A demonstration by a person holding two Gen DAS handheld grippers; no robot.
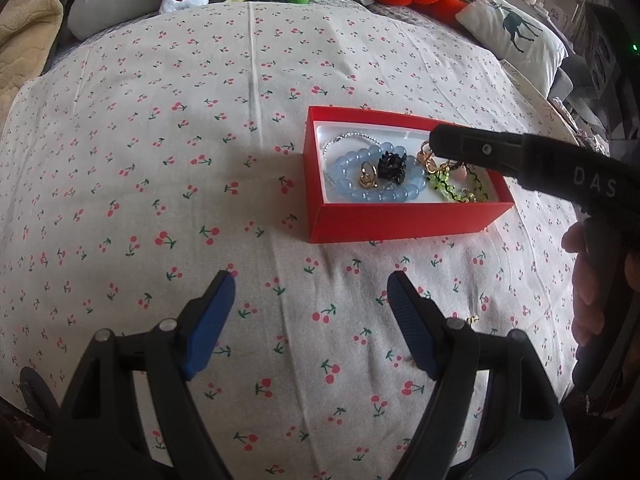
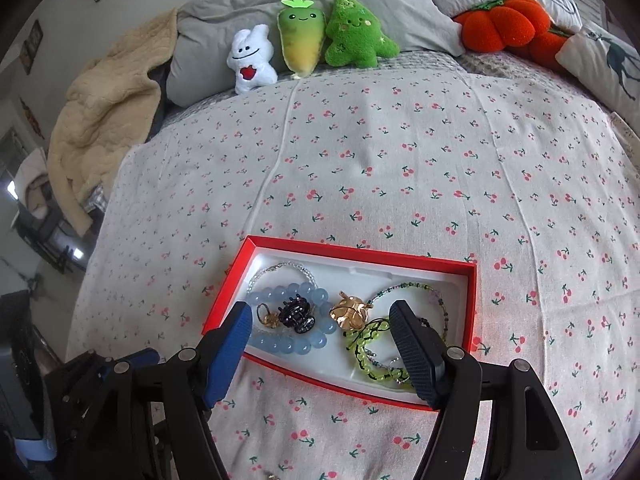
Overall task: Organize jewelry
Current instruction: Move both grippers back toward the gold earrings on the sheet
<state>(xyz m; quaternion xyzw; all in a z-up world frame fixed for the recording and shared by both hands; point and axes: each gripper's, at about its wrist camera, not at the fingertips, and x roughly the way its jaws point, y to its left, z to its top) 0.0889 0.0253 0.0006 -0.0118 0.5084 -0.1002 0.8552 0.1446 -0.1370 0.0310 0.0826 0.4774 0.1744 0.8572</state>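
A red box (image 1: 400, 220) (image 2: 472, 304) with a white lining sits on the cherry-print bedsheet. It holds a blue bead bracelet (image 1: 348, 164) (image 2: 304, 344), a black hair claw (image 1: 392, 166) (image 2: 296, 314), a gold clip (image 2: 350, 312), a green bead bracelet (image 1: 448, 188) (image 2: 372, 364) and thin bead chains. My right gripper (image 2: 320, 308) hovers open over the box, its pads touching nothing. One of its black fingers (image 1: 460, 144) reaches over the box's right half. Nearer the front, my left gripper (image 1: 310, 280) hangs open above bare sheet. A small gold piece (image 1: 473, 319) lies by its right finger.
Plush toys (image 2: 304, 40) and grey pillows (image 2: 224, 20) line the head of the bed, with an orange pumpkin cushion (image 2: 504, 20) at the right. A beige blanket (image 2: 104, 112) hangs off the left side. A person's hand (image 1: 588, 280) holds the right gripper.
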